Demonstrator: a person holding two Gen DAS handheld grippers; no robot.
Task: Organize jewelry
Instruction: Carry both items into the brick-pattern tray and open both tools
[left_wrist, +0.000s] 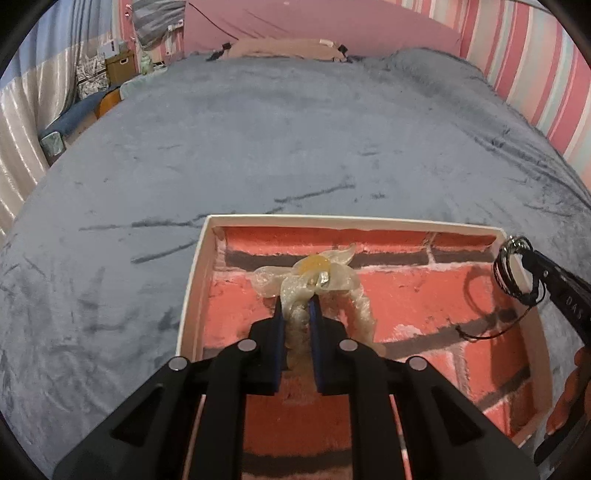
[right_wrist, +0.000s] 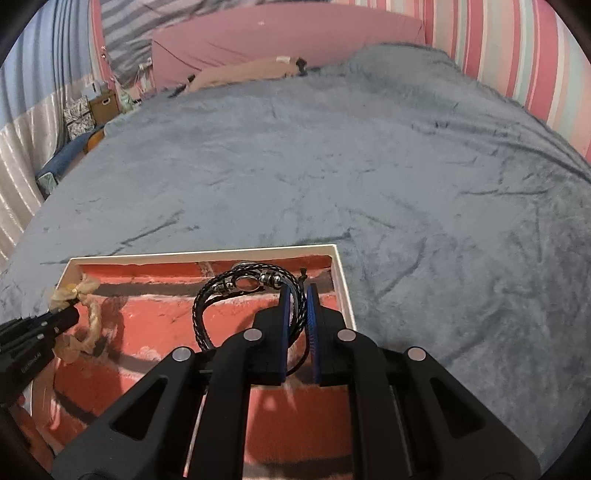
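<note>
Across both wrist views spreads a grey-blue plush blanket (left_wrist: 295, 147), creased in dark streaks, covering a bed that fills most of each frame. At the top edge lies a pink headboard or cushion (left_wrist: 314, 26) with a tan pillow (left_wrist: 280, 48) in front of it, and pink-striped wallpaper (left_wrist: 535, 74) runs down the upper right. In the upper left of the left view, pale curtains (left_wrist: 18, 129) hang beside a cardboard box (left_wrist: 120, 64) and clutter. On the blanket, in the lower half of each frame, sits a shallow white-rimmed tray (left_wrist: 192, 280) lined with a red brick pattern. The left gripper (left_wrist: 297, 306) is pinched on a translucent, yellowish crinkled bracelet (left_wrist: 314, 273) held over the tray's left part. The right gripper (right_wrist: 297, 295) is clamped on a black braided bracelet (right_wrist: 218, 299) with silver beads, over the tray's right part near its far rim. Fingers (left_wrist: 570, 391) show at the lower right edge of the left view.
</note>
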